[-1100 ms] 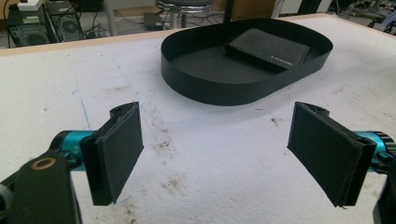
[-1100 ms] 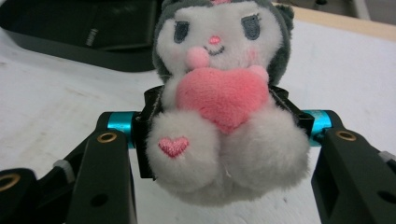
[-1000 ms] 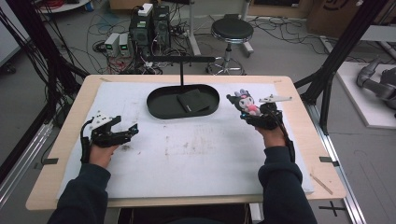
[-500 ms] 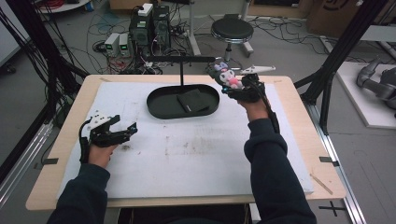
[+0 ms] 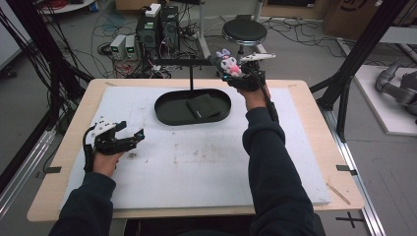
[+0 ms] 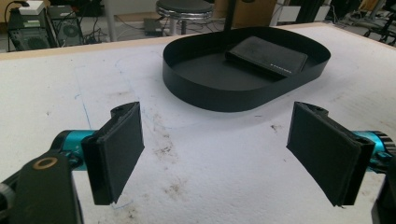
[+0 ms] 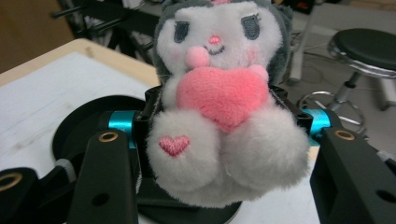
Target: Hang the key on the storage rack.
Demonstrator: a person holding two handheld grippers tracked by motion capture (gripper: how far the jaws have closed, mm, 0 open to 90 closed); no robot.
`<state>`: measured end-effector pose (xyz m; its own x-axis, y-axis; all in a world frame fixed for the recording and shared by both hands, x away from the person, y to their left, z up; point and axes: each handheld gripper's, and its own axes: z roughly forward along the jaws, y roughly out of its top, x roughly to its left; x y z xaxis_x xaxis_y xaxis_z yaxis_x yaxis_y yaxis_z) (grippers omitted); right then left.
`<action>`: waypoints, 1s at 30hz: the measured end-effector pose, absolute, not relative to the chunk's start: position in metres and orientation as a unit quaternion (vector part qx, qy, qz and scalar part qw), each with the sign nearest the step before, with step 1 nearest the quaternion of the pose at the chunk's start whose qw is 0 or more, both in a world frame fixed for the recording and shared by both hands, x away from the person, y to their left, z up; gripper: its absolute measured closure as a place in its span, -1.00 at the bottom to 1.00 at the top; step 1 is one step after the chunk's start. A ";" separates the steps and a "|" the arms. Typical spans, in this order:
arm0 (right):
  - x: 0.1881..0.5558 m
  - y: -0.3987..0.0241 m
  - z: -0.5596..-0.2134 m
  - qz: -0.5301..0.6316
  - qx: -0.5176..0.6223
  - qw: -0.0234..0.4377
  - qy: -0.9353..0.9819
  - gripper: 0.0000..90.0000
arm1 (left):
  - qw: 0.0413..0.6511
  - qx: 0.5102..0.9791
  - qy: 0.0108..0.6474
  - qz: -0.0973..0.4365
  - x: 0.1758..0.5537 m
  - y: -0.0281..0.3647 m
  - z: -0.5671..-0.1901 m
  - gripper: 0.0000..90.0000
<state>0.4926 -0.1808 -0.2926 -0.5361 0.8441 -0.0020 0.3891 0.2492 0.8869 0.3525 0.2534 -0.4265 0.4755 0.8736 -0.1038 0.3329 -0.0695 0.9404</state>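
A plush toy (image 5: 227, 64) with a white face, grey hood and pink heart (image 7: 223, 95) is clamped between the jaws of my right gripper (image 5: 235, 73), raised near the black stand's crossbar (image 5: 189, 61) beyond the tray's right end. The black oval tray (image 5: 167, 115) lies at the table's far middle with a black wallet (image 5: 202, 105) in it. Low over the white mat at the left, my left gripper (image 5: 129, 137) is open and empty. Its two pads (image 6: 120, 149) stand wide apart facing the tray (image 6: 196, 93) and the wallet (image 6: 268, 60).
A white foam mat (image 5: 196, 162) covers most of the wooden table. A black stool (image 5: 244, 30), computer boxes and cables stand on the floor behind. Black frame posts (image 5: 351, 64) rise at the right.
My right gripper has carried the plush toy up and to the left, from the table's right side toward the stand behind the tray. The left gripper has stayed where it was.
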 end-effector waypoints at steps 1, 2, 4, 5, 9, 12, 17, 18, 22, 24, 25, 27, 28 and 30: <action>0.493 -0.181 -0.293 0.454 0.411 0.251 0.750 0.02 | 0.521 0.683 0.441 0.259 0.352 0.254 -0.427 -0.59; 0.496 -0.184 -0.295 0.453 0.427 0.243 0.744 0.02 | 0.521 0.683 0.442 0.258 0.353 0.254 -0.427 -0.59; 0.496 -0.186 -0.296 0.447 0.433 0.247 0.743 0.02 | 0.521 0.683 0.442 0.259 0.353 0.254 -0.427 -0.59; 0.497 -0.188 -0.297 0.438 0.438 0.251 0.744 0.02 | 0.521 0.683 0.442 0.259 0.352 0.254 -0.427 -0.59; 0.498 -0.193 -0.301 0.398 0.453 0.264 0.753 0.02 | 0.520 0.684 0.442 0.259 0.352 0.254 -0.427 -0.59; 0.497 -0.193 -0.304 0.380 0.455 0.275 0.757 0.02 | 0.520 0.684 0.441 0.259 0.352 0.253 -0.426 -0.59; 0.496 -0.191 -0.323 0.357 0.457 0.267 0.770 0.03 | 0.520 0.685 0.441 0.259 0.352 0.254 -0.426 -0.59; 0.498 -0.188 -0.329 0.346 0.457 0.251 0.780 0.03 | 0.520 0.685 0.441 0.259 0.352 0.254 -0.426 -0.59; 0.500 -0.178 -0.336 0.336 0.450 0.251 0.788 0.03 | 0.520 0.683 0.442 0.259 0.352 0.253 -0.427 -0.59; 0.502 -0.170 -0.341 0.333 0.445 0.244 0.795 0.03 | 0.520 0.684 0.442 0.258 0.352 0.253 -0.427 -0.59; 0.504 -0.166 -0.345 0.331 0.447 0.237 0.796 0.03 | 0.519 0.684 0.442 0.258 0.352 0.253 -0.427 -0.59; 0.508 -0.161 -0.353 0.329 0.453 0.224 0.798 0.04 | 0.519 0.684 0.443 0.258 0.352 0.253 -0.427 -0.59; 0.509 -0.159 -0.357 0.330 0.463 0.215 0.794 0.04 | 0.520 0.684 0.443 0.258 0.352 0.253 -0.427 -0.59; 0.512 -0.158 -0.365 0.338 0.475 0.202 0.787 0.03 | 0.519 0.684 0.443 0.257 0.352 0.253 -0.427 -0.59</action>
<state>0.5125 -0.1579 -0.3648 -0.4665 0.8845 0.0027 0.6109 0.3200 0.7241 0.3523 0.2530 -0.4267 0.4755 0.8731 -0.1074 0.3387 -0.0690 0.9384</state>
